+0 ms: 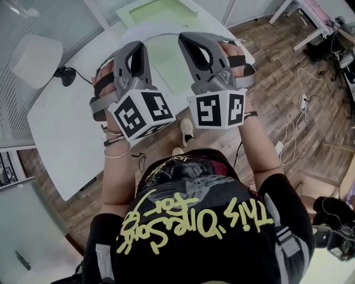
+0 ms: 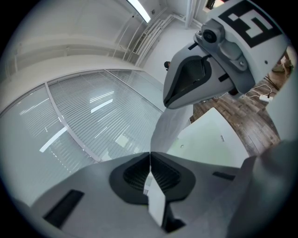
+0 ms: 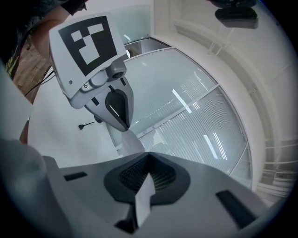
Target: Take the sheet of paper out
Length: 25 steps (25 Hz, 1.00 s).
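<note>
Both grippers are raised side by side over a white table (image 1: 61,127), each shut on the same sheet of paper (image 1: 165,54), which spans the gap between them in a curve. The left gripper (image 1: 140,49) pinches one end. In the left gripper view the sheet (image 2: 168,132) runs from the closed left gripper (image 2: 150,155) up to the right gripper's body (image 2: 219,51), and a white edge sticks out behind the pads. The right gripper (image 1: 187,40) holds the other end. In the right gripper view the sheet (image 3: 131,143) leads from the right gripper (image 3: 149,155) to the left gripper's body (image 3: 100,69).
A black plug with a cable (image 1: 66,75) lies on the table at the left. A pale green panel (image 1: 161,11) lies further back. Wooden floor with loose cables (image 1: 302,105) is on the right. A glass wall with blinds (image 2: 93,111) stands ahead.
</note>
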Each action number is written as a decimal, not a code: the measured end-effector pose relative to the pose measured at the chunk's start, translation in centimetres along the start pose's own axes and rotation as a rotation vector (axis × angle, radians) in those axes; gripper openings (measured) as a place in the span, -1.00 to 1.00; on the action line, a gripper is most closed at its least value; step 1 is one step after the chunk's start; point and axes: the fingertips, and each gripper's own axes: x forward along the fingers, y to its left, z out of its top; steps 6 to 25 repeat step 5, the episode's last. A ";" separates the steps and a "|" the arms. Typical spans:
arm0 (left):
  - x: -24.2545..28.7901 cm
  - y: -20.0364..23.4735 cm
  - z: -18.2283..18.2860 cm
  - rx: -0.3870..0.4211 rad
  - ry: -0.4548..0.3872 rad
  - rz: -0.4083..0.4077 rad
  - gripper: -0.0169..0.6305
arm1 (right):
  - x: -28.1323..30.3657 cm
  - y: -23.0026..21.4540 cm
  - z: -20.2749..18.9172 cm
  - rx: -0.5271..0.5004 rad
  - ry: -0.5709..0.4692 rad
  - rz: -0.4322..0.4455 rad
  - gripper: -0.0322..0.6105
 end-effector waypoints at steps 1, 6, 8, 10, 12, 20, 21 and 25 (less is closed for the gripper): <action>0.0 -0.1 0.1 0.000 -0.001 0.000 -0.91 | -0.1 -0.1 -0.1 0.000 0.000 -0.001 -0.88; -0.2 -0.2 0.8 0.002 -0.006 0.002 -0.91 | -0.5 -0.5 -0.3 -0.003 -0.003 -0.006 -0.88; -0.2 -0.2 0.8 0.002 -0.006 0.002 -0.91 | -0.5 -0.5 -0.3 -0.003 -0.003 -0.006 -0.88; -0.2 -0.2 0.8 0.002 -0.006 0.002 -0.91 | -0.5 -0.5 -0.3 -0.003 -0.003 -0.006 -0.88; -0.2 -0.2 0.8 0.002 -0.006 0.002 -0.91 | -0.5 -0.5 -0.3 -0.003 -0.003 -0.006 -0.88; -0.2 -0.2 0.8 0.002 -0.006 0.002 -0.91 | -0.5 -0.5 -0.3 -0.003 -0.003 -0.006 -0.88; -0.2 -0.2 0.8 0.002 -0.006 0.002 -0.91 | -0.5 -0.5 -0.3 -0.003 -0.003 -0.006 -0.88; -0.2 -0.2 0.8 0.002 -0.006 0.002 -0.91 | -0.5 -0.5 -0.3 -0.003 -0.003 -0.006 -0.88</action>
